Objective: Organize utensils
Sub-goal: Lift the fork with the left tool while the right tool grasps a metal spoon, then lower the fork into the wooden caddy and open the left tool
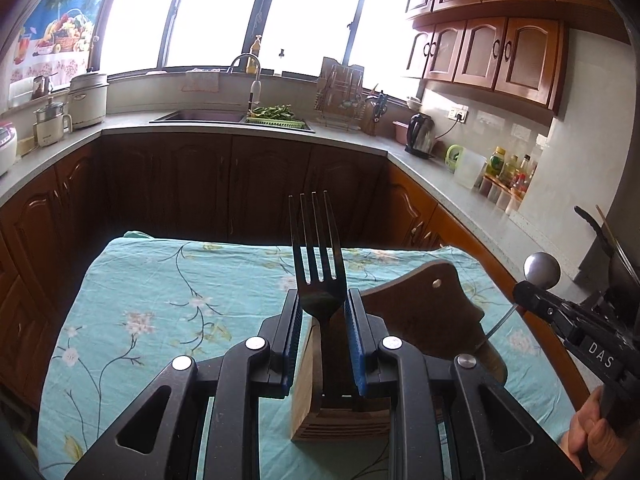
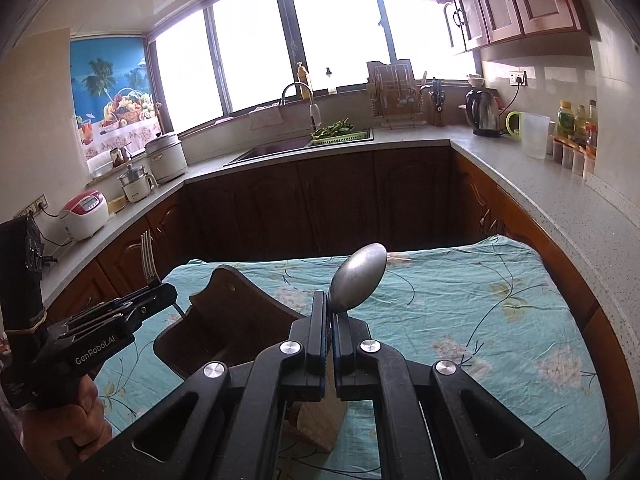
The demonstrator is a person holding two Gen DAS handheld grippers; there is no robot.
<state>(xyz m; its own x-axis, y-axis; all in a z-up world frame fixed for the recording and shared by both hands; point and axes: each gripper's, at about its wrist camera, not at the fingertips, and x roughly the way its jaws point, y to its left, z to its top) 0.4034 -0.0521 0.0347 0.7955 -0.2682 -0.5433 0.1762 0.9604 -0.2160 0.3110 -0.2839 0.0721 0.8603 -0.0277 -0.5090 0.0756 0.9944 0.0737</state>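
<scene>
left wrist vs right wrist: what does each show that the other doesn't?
Only the left wrist view: the fork face-on, tines up, between the left gripper's blue pads, which do not visibly press it.

Only the right wrist view: the right gripper shut on the spoon, and a red-and-white rice cooker in full.

Both: the wooden holder on the floral tablecloth, the sink and the kettle.

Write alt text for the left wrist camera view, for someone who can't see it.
The left claw grips a dark metal fork upright, tines up, above a wooden utensil holder on a teal floral tablecloth. At right, the right claw holds a grey metal spoon; kitchen counters and bright windows lie behind.
</scene>
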